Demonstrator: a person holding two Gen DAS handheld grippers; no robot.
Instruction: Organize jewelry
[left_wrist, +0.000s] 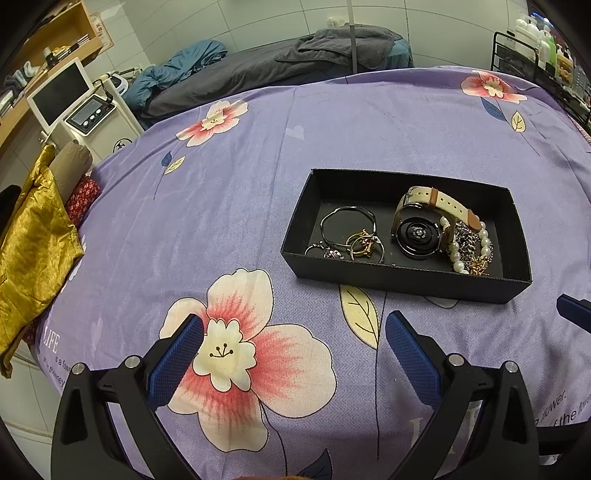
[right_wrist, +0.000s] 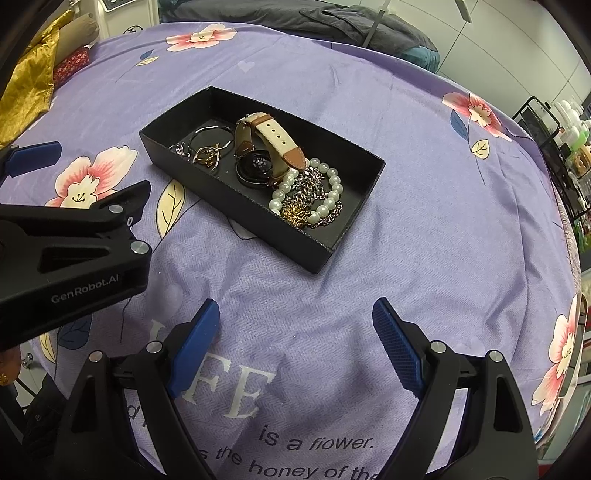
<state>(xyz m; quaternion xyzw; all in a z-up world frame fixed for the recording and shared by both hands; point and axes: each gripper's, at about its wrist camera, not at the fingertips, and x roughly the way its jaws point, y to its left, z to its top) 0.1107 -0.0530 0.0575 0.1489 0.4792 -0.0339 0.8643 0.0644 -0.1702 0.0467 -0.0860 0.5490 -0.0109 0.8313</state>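
A black open box sits on the purple flowered cloth. Inside lie a watch with a cream and brown strap, a pearl bracelet over tangled chains, a thin bangle and gold rings. My left gripper stands open over the cloth, short of the box, with nothing between its fingers; the right wrist view shows it from the side. My right gripper is open too, near the box's front corner.
Gold fabric and a rolled cushion lie at the cloth's left edge. A white machine with a screen stands beyond. A black wire rack with bottles stands at the right. A grey blanket lies behind.
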